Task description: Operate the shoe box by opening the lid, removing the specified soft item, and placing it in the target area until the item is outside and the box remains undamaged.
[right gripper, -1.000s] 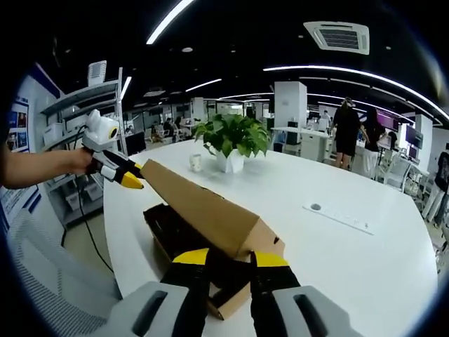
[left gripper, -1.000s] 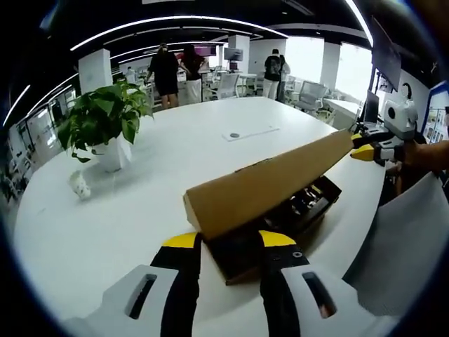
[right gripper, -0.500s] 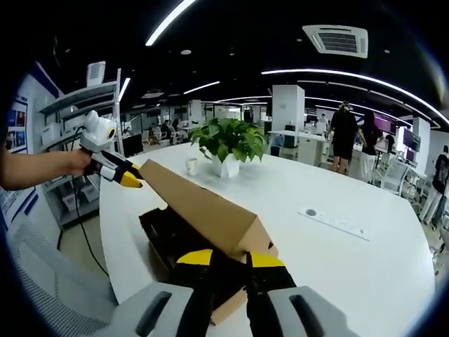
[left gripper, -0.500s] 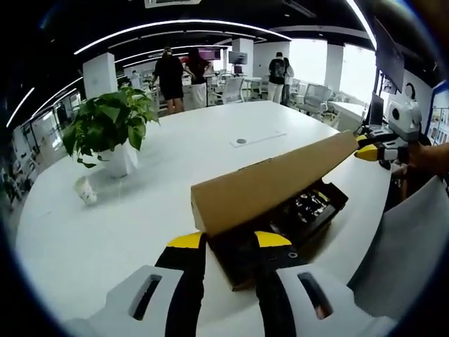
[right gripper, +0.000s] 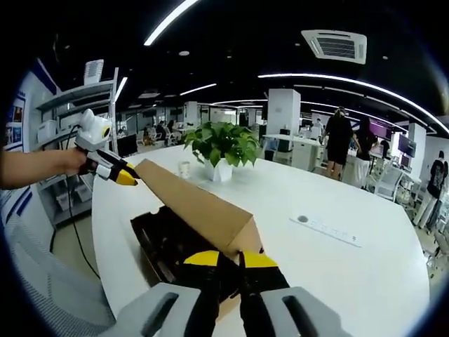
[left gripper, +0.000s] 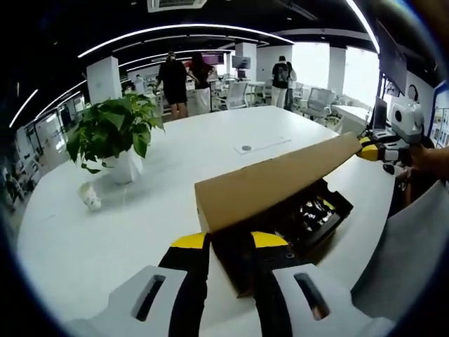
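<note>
Cardboard is rising between your two hands: the brown cardboard shoe-box lid [left gripper: 273,184] is standing tilted up over the dark shoe box [left gripper: 280,235], which is sitting near the edge of the round white table [left gripper: 126,225].

In the left gripper view, your left gripper [left gripper: 221,242], with its yellow-tipped black jaws, is sitting at the near corner of the lid. The jaws are drawn close, with the lid's lower corner and the box's end between their tips; whether they are actually pinching the cardboard, you cannot tell from here. Across the box, your right gripper [left gripper: 372,149] is touching the lid's far corner with its yellow tip.

In the right gripper view, the right gripper [right gripper: 230,260] has its jaws almost together on the near corner of the lid [right gripper: 193,207], and the left gripper [right gripper: 119,175] is meeting the far corner, with a hand [right gripper: 70,161] behind it.

Dark contents [left gripper: 312,210] with small light and yellow patches are lying inside the open box, under the raised lid and between the two grippers; what they are is too unclear to say.

A potted green plant in a white pot [left gripper: 116,137] is standing well apart from the box, with a small white cup [left gripper: 91,200] near it. People [left gripper: 175,81] are standing beyond the table.
</note>
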{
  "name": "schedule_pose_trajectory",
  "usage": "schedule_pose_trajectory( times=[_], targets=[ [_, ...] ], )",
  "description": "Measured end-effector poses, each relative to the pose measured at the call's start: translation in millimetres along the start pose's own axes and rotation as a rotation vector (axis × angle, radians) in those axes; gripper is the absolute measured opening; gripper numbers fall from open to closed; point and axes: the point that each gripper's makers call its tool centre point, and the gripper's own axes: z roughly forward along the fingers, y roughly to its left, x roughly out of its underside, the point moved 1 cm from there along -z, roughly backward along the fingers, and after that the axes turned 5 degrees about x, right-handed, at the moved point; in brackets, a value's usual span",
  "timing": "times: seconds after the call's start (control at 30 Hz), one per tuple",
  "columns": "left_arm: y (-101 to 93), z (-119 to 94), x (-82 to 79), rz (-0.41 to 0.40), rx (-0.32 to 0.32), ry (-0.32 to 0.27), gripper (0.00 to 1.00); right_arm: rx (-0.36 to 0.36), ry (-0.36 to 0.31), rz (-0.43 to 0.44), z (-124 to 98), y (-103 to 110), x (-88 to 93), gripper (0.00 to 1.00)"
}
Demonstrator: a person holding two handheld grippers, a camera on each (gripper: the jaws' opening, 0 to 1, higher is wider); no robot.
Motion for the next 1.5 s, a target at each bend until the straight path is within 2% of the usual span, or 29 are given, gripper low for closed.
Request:
schedule_pose_trajectory(
  times=[0.3,0.6,0.93,1.5],
  targets=[
    [7.2,1.6,-7.4,-0.025,-0.004,-0.034,0.17,0.016,-0.014,0.013,2.2,-5.3,-5.4,0.01],
    [12.1,13.8,-2.8,-0.036,-0.007,-0.014,0.18,0.024,-0.015,0.018,2.6,-7.6,-8.2,0.00],
    [21.2,29.4,-1.3,-0.054,-0.010,-0.019,0.19,0.032,-0.017,0.035,2.9,-9.0,-10.2,0.00],
    [42.0,54.3,24.7,-0.088,-0.040,0.037,0.18,0.052,-0.026,0.063,8.3,-17.3,-18.9,0.00]
  ],
)
